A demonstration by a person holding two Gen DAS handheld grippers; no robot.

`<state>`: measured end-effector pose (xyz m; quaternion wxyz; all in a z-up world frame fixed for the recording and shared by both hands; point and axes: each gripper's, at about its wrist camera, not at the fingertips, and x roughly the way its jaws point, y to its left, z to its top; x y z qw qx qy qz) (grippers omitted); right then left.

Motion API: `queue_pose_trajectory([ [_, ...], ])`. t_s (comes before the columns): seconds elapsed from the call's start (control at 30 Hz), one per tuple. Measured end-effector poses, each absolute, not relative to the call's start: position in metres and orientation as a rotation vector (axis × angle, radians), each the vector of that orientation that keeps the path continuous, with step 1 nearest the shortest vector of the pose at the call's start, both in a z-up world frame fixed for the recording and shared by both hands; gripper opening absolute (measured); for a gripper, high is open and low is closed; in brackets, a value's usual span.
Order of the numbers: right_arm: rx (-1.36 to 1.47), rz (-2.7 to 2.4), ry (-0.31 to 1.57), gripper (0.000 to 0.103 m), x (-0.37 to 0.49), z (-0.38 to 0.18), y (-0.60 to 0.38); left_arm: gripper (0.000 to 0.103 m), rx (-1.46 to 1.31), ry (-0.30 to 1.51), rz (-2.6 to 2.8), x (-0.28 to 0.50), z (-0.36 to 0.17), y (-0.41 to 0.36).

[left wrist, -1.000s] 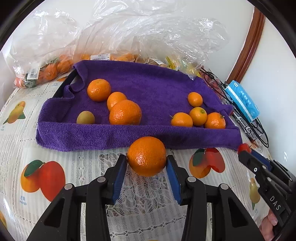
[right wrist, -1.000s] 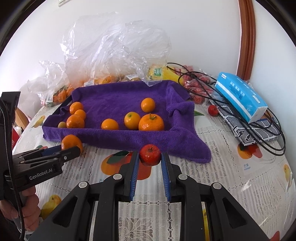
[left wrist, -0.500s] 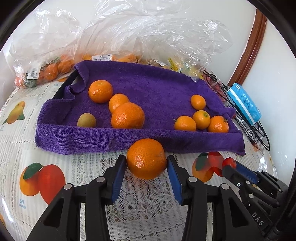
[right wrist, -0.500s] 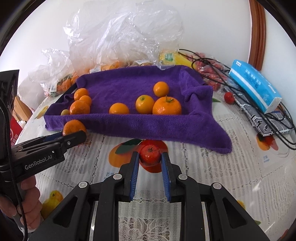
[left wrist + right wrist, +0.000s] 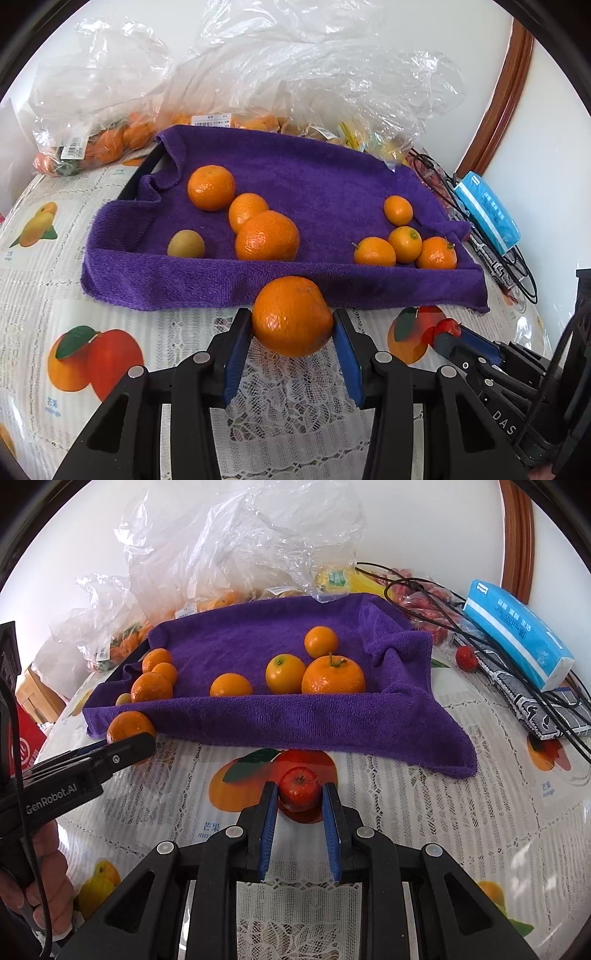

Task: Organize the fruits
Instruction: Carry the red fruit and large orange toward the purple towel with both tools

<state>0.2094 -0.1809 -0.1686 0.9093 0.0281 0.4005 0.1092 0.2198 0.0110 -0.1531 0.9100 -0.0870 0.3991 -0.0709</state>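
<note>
Left gripper [image 5: 292, 326] clamped on a large orange [image 5: 291, 315], just in front of the purple towel [image 5: 314, 177] with two clusters of oranges. Farther right, right gripper [image 5: 300, 794] clenched on a small red apple-like fruit [image 5: 300, 788], low over the fruit-print tablecloth [image 5: 443, 812]; blue tissue pack [image 5: 517, 635] beyond.

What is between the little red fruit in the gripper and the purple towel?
Only bare tablecloth, with a printed orange-and-red fruit picture on it. The right wrist view shows it: the small red fruit, pinched in the right gripper, sits just short of the purple towel.
</note>
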Motion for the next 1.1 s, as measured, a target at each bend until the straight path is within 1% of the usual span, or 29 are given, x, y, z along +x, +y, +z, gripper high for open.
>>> queue_pose_trajectory([
  [0.23,0.04,0.218,0.829,0.026,0.214,-0.169,-0.179,0.042,-0.169,0.837,-0.15,0.221,-0.153,0.011],
  [0.33,0.034,0.234,0.826,0.034,0.216,-0.169,-0.177,0.042,-0.166,0.843,-0.152,0.221,-0.154,0.012],
  [0.4,0.022,0.222,0.825,0.033,0.216,-0.17,-0.175,0.042,-0.173,0.845,-0.154,0.221,-0.154,0.013],
  [0.43,0.017,0.217,0.823,0.027,0.216,-0.17,-0.175,0.042,-0.179,0.846,-0.155,0.221,-0.154,0.013],
  [0.47,0.018,0.216,0.823,0.025,0.216,-0.17,-0.175,0.042,-0.183,0.844,-0.156,0.221,-0.154,0.014],
  [0.83,0.044,0.194,0.809,0.024,0.202,-0.161,-0.189,0.041,-0.182,0.836,-0.161,0.215,-0.149,0.013],
  [1.0,0.039,0.183,0.793,0.024,0.187,-0.154,-0.193,0.036,-0.186,0.818,-0.167,0.206,-0.144,0.013],
  [1.1,0.031,0.183,0.786,0.024,0.181,-0.149,-0.193,0.036,-0.187,0.821,-0.167,0.205,-0.144,0.012],
])
